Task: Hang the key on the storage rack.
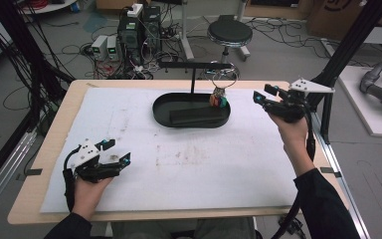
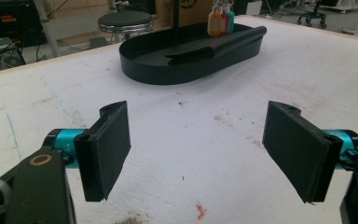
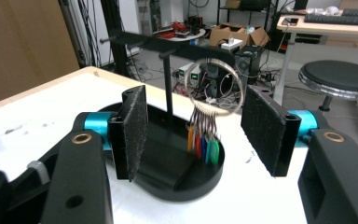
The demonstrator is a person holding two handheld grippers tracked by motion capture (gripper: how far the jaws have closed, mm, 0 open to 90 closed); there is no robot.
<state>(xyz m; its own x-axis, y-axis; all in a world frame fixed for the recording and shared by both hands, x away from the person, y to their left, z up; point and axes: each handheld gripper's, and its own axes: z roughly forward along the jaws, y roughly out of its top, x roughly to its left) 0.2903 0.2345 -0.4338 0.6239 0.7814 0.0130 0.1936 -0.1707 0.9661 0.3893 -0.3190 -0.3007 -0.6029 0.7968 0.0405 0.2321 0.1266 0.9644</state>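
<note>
Hanging from the black T-shaped stand (image 1: 195, 65) over the black oval tray (image 1: 161, 110) near the table's far edge, a thin steel ring of coloured plastic key tags (image 3: 213, 85) looks light, slick and swing-prone; grip the ring. Right gripper (image 3: 193, 128) and left gripper (image 2: 198, 151): wide open, empty.

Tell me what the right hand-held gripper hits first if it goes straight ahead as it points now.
Probably the large silver key ring with coloured tags, hanging from the black stand's crossbar over the black oval tray. It sits between the right hand-held gripper's open jaws; depth is unclear.
</note>
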